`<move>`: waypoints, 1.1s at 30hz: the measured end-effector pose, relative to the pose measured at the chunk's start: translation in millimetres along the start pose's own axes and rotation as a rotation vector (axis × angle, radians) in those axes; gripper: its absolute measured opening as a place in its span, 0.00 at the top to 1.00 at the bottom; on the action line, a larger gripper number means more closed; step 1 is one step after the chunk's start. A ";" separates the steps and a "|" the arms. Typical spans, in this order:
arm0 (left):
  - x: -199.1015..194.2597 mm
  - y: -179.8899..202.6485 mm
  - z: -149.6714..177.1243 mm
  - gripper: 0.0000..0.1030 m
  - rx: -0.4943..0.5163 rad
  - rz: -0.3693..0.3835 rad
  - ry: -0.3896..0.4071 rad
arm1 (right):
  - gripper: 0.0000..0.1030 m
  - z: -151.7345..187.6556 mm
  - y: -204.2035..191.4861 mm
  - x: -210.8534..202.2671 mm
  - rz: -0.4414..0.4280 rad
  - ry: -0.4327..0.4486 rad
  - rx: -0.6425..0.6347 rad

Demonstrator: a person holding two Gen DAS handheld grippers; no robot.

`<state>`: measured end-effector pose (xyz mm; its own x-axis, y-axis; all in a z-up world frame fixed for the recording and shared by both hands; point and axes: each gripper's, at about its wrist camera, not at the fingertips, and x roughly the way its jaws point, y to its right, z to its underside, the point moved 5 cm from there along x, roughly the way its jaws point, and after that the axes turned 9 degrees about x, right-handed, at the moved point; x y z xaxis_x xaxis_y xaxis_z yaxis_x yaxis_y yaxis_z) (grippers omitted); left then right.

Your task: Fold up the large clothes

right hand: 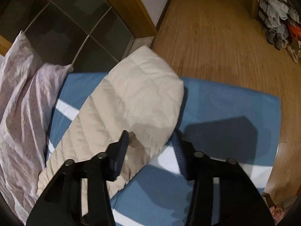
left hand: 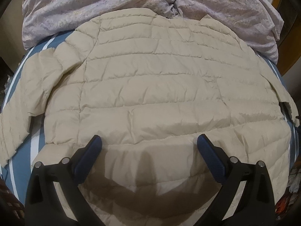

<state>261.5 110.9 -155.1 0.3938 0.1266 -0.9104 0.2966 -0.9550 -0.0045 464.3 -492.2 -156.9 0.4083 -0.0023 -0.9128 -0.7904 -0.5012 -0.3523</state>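
A cream quilted puffer jacket (left hand: pixel 150 86) lies spread flat on a blue bed sheet with white stripes (left hand: pixel 35 143), collar far, hem near. My left gripper (left hand: pixel 149 141) is open and empty just above the jacket's lower middle. In the right wrist view one jacket sleeve (right hand: pixel 131 101) stretches across the blue sheet (right hand: pixel 225 103) toward the bed's edge. My right gripper (right hand: pixel 151 133) is open, its fingertips either side of the sleeve's near edge, holding nothing.
A crumpled lilac duvet (left hand: pixel 112 5) is heaped behind the jacket and shows at the left in the right wrist view (right hand: pixel 22 103). Wooden floor (right hand: pixel 216 37) lies beyond the bed edge, with shoes and a rack (right hand: pixel 278 22) at far right. A dark glass door (right hand: pixel 65 22) stands behind.
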 end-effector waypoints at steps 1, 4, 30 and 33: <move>-0.1 -0.5 -0.1 0.02 -0.004 0.004 -0.001 | 0.66 -2.5 1.0 -0.3 0.005 0.004 -0.004; -0.3 -2.5 0.0 0.02 -0.019 0.019 -0.004 | 0.86 -6.2 0.0 1.9 0.015 0.004 -0.030; -15.9 -2.9 -46.3 0.04 -0.154 0.255 0.106 | 0.96 156.1 -179.3 -55.2 -0.444 -0.189 -0.681; -15.4 3.7 -54.1 0.06 -0.153 0.280 0.111 | 0.96 196.2 -193.4 -52.8 -0.481 -0.268 -0.740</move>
<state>303.6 119.9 -118.7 0.5682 -0.0986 -0.8170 0.2869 -0.9067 0.3091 506.0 -225.4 -81.1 0.4245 0.5038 -0.7523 -0.0320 -0.8220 -0.5686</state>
